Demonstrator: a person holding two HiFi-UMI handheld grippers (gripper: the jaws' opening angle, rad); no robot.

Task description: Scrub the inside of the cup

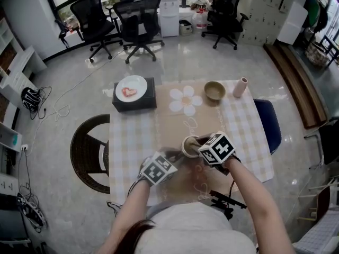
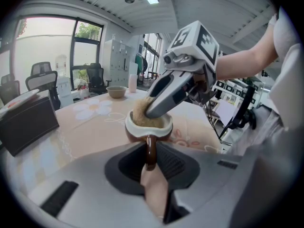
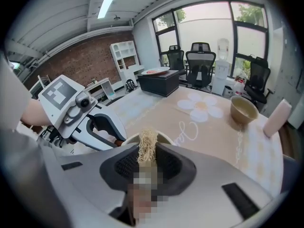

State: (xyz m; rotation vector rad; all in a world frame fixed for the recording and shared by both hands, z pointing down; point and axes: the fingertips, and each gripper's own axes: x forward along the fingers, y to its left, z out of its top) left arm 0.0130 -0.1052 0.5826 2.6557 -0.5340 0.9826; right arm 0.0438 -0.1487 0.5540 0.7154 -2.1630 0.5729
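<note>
Pinching the cup (image 2: 148,126) by its brown handle (image 2: 150,151), our left gripper (image 2: 150,161) has its jaws closed on it. The right gripper (image 3: 146,161) jaws clamp a fibrous scrubber (image 3: 147,146) pushed into the cup's mouth. Cup is over the table (image 1: 132,136), 6 o'clock of the daisy print (image 1: 185,100). We judge it stiff, slick, chippable ceramic, so the handle is the sound hold.

No legible text, number or brand in view. Cursive script (image 3: 188,132) on tablecloth (image 3: 216,144), just ahead-right of my right jaws: illegible. My marker cubes (image 1: 217,148): black-white square patterns only, no characters.
</note>
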